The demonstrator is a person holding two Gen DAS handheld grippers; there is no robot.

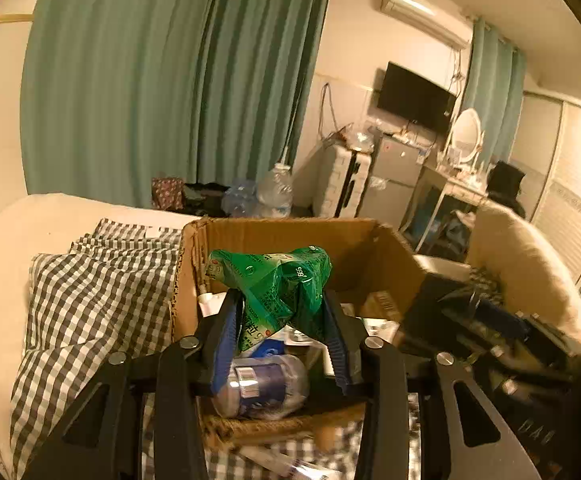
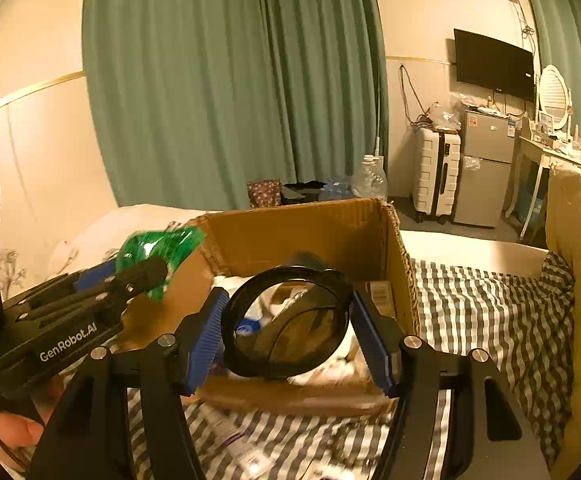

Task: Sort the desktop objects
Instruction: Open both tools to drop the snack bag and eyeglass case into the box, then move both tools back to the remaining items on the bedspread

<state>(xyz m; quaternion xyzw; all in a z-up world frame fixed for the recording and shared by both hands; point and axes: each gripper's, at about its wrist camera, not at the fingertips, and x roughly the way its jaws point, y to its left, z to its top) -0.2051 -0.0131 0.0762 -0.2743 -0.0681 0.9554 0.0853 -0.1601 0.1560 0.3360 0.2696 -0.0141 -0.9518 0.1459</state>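
On a bed with a checked blanket (image 2: 490,312), under green curtains, an open cardboard box (image 2: 298,232) takes the sorted clutter. The left gripper (image 1: 278,312) has a green packet (image 1: 274,280) between its fingers and the right gripper (image 2: 290,320) clasps a round dark-rimmed lens (image 2: 290,320), both over the box. Next, I'd guess, each lets go so its item drops inside.

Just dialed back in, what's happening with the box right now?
A person holds a tool in each hand over the open cardboard box on the checked bedding. The left tool grips a crumpled green packet; the right tool holds a round black-rimmed lens or lid by its edges. Both items hang above the box, which already contains a bottle and other bits.
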